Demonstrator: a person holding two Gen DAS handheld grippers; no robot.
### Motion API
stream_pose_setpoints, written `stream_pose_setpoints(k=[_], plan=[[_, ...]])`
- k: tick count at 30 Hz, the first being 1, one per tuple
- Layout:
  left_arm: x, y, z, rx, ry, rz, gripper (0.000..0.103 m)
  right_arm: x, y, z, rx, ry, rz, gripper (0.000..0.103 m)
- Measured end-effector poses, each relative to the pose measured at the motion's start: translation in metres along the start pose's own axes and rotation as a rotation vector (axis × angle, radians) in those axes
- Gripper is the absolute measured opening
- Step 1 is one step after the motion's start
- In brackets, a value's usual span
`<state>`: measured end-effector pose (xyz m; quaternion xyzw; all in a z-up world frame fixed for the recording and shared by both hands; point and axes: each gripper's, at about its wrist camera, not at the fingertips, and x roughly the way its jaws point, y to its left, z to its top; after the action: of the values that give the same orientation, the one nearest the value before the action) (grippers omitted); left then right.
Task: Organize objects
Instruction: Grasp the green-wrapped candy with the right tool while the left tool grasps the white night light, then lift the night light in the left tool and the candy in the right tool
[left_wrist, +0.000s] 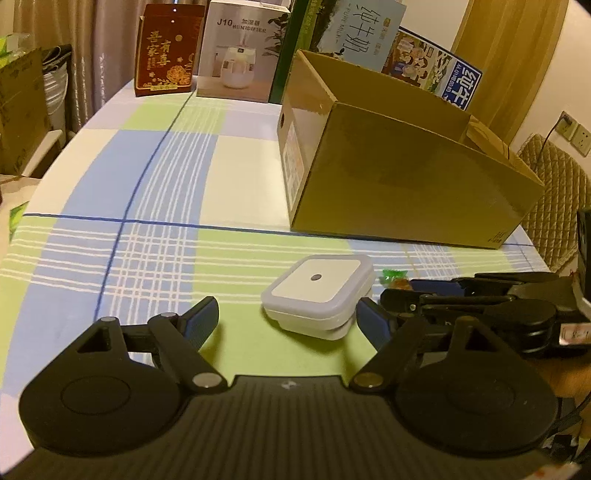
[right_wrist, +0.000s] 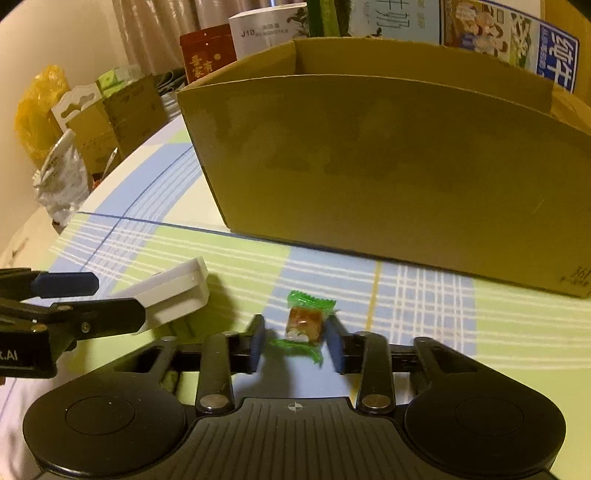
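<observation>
Candy (right_wrist: 304, 325) between right claw (right_wrist: 295, 343) fingers, ungripped; white box (left_wrist: 317, 295) between wide-open left claw (left_wrist: 286, 321).

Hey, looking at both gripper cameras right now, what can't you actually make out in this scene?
- Inside of the cardboard box: hidden by its near wall in the right wrist view.
- Underside of the white night light: it faces the table in the left wrist view.
- Candy wrapper print: too small and blurred.
- Whether the right gripper touches the candy: motion blur.
- Milk cartons behind the box: partly covered.
</observation>
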<state>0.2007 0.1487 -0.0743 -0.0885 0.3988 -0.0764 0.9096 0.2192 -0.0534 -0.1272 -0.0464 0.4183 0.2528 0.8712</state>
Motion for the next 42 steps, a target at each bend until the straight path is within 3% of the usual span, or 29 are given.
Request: stream_pose_setpoints(k=[3,15,19,33,42], plan=[[0.005,-0.001,0.004,0.016,-0.004,-0.005,0.079,-0.003,-0.005,-0.003,0.004,0.005,-0.013,0.017],[0.038,0.004,0.017,-0.038,0.006,-0.099,0.078,-0.022,-0.021,-0.016,0.027,0.011,-0.061,0.017],[0.043,0.002,0.015,-0.048,0.007,-0.114,0.066,-0.023,-0.021,-0.017,0.011,0.004,-0.068,0.017],[0.04,-0.005,0.009,-0.068,-0.016,-0.077,0.065,-0.021,-0.005,-0.031,-0.116,-0.044,-0.122,0.018],[0.028,-0.022,0.005,-0.049,-0.031,-0.049,0.064,-0.033,-0.01,-0.029,-0.067,-0.047,-0.112,0.017]])
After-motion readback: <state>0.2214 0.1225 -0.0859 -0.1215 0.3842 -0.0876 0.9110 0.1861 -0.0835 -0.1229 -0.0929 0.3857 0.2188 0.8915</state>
